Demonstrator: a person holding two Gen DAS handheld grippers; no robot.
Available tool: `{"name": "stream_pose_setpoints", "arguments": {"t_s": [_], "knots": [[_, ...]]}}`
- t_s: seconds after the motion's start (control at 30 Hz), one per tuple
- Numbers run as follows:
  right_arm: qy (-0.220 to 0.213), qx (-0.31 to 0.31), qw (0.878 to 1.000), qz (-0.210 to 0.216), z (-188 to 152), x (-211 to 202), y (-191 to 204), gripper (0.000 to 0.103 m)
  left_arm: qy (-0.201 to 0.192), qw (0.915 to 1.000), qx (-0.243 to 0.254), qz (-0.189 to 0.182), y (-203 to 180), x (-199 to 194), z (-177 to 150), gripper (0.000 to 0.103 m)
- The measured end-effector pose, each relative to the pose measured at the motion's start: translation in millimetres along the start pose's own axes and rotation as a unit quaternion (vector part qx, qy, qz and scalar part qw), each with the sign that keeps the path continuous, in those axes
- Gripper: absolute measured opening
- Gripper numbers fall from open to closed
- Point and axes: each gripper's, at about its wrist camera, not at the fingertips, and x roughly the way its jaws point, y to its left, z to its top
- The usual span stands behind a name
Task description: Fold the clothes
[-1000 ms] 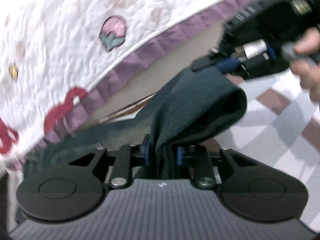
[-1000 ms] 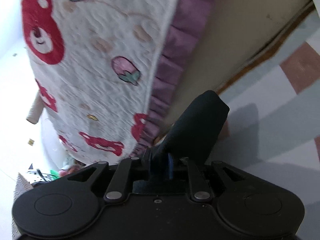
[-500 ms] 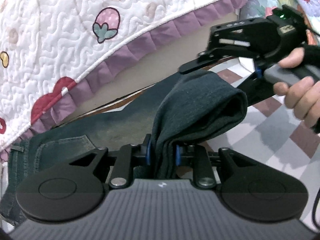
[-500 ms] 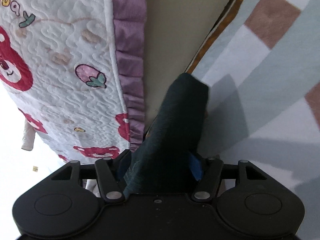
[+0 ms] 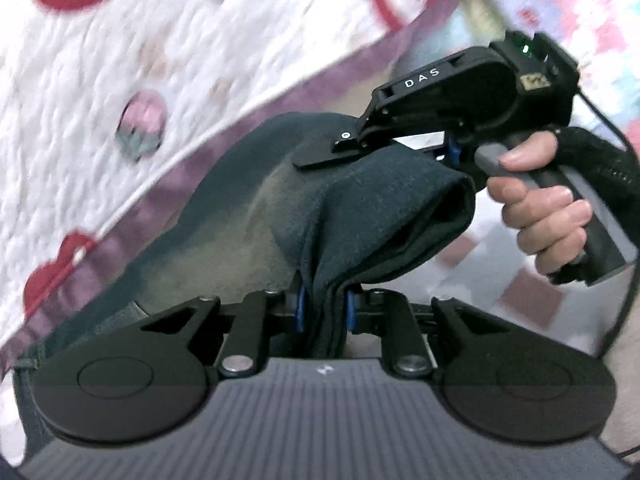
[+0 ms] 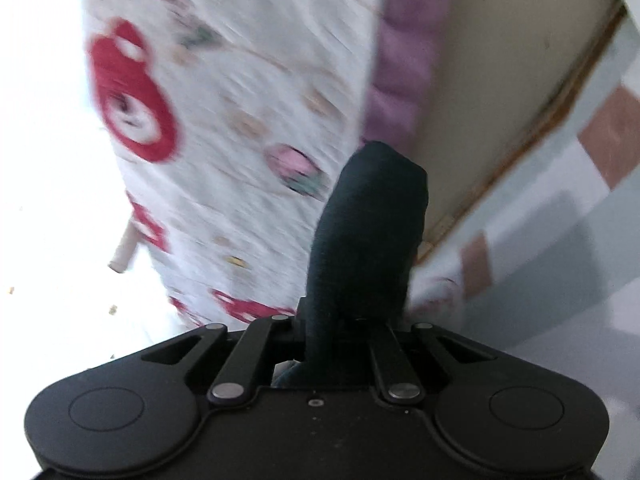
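The left tool is clamped on a doubled edge of the dark jeans, which trail off to its left along the quilt. Ahead to its right, the right tool pinches another bunch. The fold looks under way, both ends lifted. The rest of the jeans is cut off; motion blur smears the bedding.
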Motion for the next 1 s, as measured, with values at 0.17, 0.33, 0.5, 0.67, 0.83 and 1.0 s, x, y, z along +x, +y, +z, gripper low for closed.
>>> {"name": "stream_pose_setpoints", "arguments": {"t_s": [0.17, 0.33, 0.5, 0.67, 0.83, 1.0], "knots": [[-0.078, -0.026, 0.996, -0.025, -23.1, -98.3, 22.4, 0.01, -0.007, 0.9954, -0.044, -0.086, -41.9, 0.8, 9.5, 0.018], [-0.077, 0.024, 0.993, -0.087, -24.4, -120.9, 0.9, 0.01, 0.04, 0.9861, -0.064, -0.148, -37.6, 18.6, -3.3, 0.028], [-0.075, -0.002, 0.993, -0.095, -27.2, -111.5, 10.9, 0.01, 0.03, 0.9737, -0.121, -0.19, 17.0, -12.1, -16.8, 0.04], [-0.079, 0.007, 0.993, -0.088, -28.6, -107.7, 7.4, 0.011, -0.033, 0.9595, -0.241, -0.142, 72.5, -27.8, -52.9, 0.038], [-0.058, -0.012, 0.997, -0.048, -24.2, -76.0, 28.9, 0.011, 0.056, 0.9645, -0.256, -0.029, 83.5, 11.3, -99.1, 0.028], [0.013, -0.079, 0.996, -0.044, -19.5, -4.6, 74.4, 0.011, 0.055, 0.9693, -0.239, -0.013, 66.2, 6.6, -127.5, 0.028]]}}
